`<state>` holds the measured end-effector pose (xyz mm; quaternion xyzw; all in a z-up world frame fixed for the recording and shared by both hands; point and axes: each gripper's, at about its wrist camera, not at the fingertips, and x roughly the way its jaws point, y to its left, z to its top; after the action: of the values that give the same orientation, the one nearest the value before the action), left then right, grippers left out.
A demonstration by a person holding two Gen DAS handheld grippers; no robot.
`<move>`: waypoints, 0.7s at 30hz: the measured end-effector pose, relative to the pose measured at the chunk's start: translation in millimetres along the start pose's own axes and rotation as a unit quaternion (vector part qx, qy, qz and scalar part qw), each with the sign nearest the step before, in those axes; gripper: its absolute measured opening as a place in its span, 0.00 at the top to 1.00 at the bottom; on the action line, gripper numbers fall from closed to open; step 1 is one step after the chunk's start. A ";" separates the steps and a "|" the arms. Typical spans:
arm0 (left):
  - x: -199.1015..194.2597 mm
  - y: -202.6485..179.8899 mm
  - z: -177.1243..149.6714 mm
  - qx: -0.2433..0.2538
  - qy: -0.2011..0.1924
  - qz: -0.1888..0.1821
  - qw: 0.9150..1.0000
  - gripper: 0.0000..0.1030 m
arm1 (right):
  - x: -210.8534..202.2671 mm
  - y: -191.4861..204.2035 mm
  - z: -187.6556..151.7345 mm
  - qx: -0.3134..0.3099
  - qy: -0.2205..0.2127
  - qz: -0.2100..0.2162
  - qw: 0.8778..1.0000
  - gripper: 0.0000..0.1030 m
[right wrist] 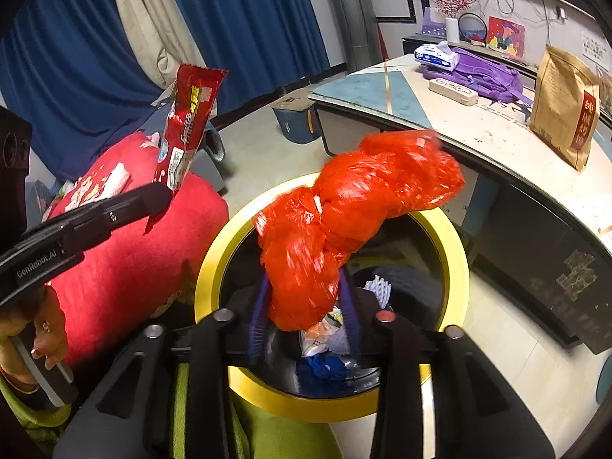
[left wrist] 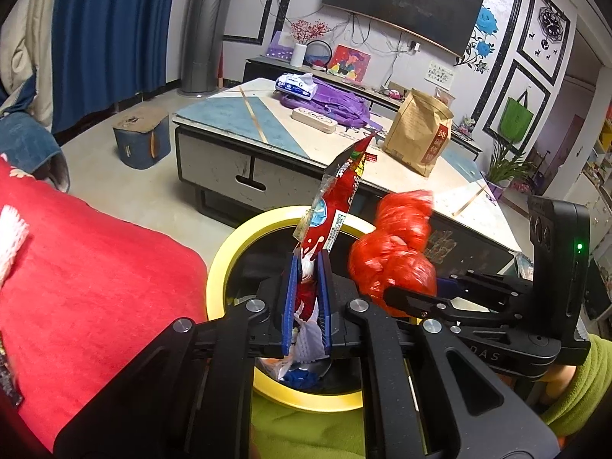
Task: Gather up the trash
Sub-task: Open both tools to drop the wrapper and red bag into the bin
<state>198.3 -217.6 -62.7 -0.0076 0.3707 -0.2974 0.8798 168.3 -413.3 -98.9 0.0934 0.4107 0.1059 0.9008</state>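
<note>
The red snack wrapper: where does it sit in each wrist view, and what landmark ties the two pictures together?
Left wrist view: red snack wrapper stands centre, rising from the shut left gripper.
Right wrist view: the wrapper is upper left, above the left gripper's black finger.
Shared landmark: the yellow-rimmed bin below both grippers.

Red wrapper (left wrist: 336, 206), orange-red bag (right wrist: 344, 214), yellow-rimmed bin (right wrist: 214, 267)

Left gripper (left wrist: 306, 264) over the bin (left wrist: 229, 244), jaws clamped on wrapper (left wrist: 336, 191), angled down. Right gripper (right wrist: 304, 298) beside it over bin, jaws parted around red bag (right wrist: 344, 206).
</note>
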 end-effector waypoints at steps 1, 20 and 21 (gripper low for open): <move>1.0 -0.7 0.0 0.001 0.001 0.001 1.000 0.95 | 0.3 -1.1 0.1 0.002 -0.001 -0.002 1.000 0.62; -2.7 3.5 -0.1 -0.017 -0.010 0.007 1.000 0.12 | -9.9 -17.5 1.0 0.043 -0.026 -0.034 0.998 0.28; -4.2 3.5 -0.8 -0.018 -0.011 0.009 1.000 0.11 | -10.6 -16.8 1.0 0.042 -0.027 -0.034 0.998 0.28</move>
<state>197.2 -212.3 -61.4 -0.0231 0.3659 -0.2825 0.8865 164.2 -432.4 -94.9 0.1201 0.3930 0.0554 0.9100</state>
